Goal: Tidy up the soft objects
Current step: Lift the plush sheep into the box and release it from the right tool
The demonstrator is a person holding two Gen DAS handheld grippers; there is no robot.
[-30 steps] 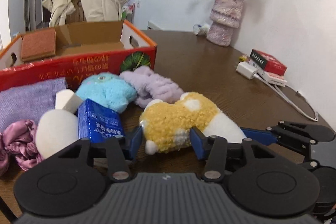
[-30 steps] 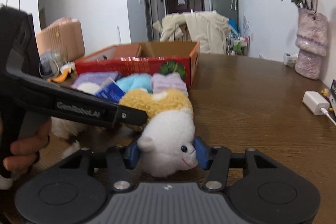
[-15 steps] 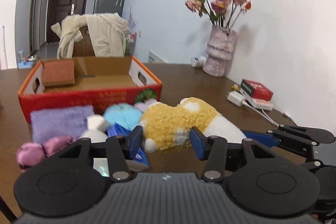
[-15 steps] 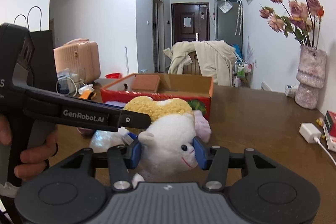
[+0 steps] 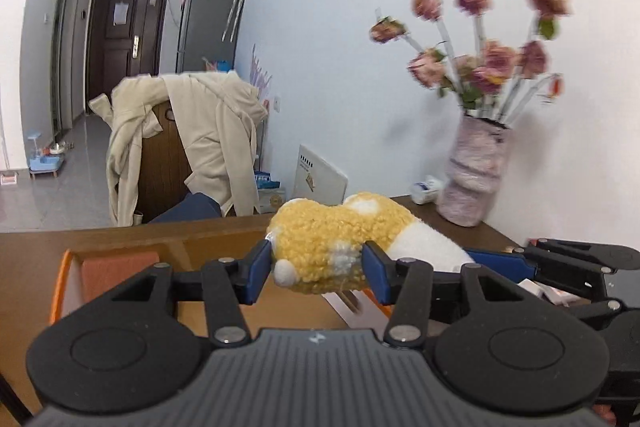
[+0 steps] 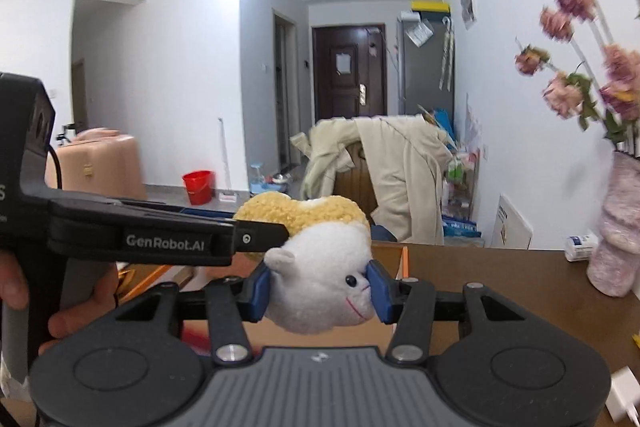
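White walls and a dark door (image 6: pixel 347 73) at the end of the hall fill the background, with a chair (image 5: pixel 162 163) under a cream coat (image 5: pixel 216 143) just past the counter (image 5: pixel 120 231).

My left tool (image 5: pixel 316 273) is clamped on the yellow woolly end of the plush (image 5: pixel 332 239), and my right tool (image 6: pixel 318 291) is clamped on its white head, so the toy hangs in the air between the two, above the box (image 5: pixel 64 267).

My left view shows the toy's yellow back and the orange pad (image 5: pixel 116 267) lying inside the box; it also catches my right tool reaching in from the right edge. My right view shows the face instead, one black eye and a red stitched mouth, plus my left tool crossing from the left with my hand (image 6: pixel 72 307) on its grip, a pink suitcase (image 6: pixel 100 163) and a red bucket (image 6: pixel 198 187) on the floor.

A second ago the plush lay on the counter among the other soft things; now it is lifted, those things have dropped out of sight, and the box has slid underneath.

Over the box the air is open. To my right the vase (image 5: pixel 476 179) of flowers stands near the wall, well apart from the toy. White plug (image 6: pixel 622 393) sits at the counter's near right edge.
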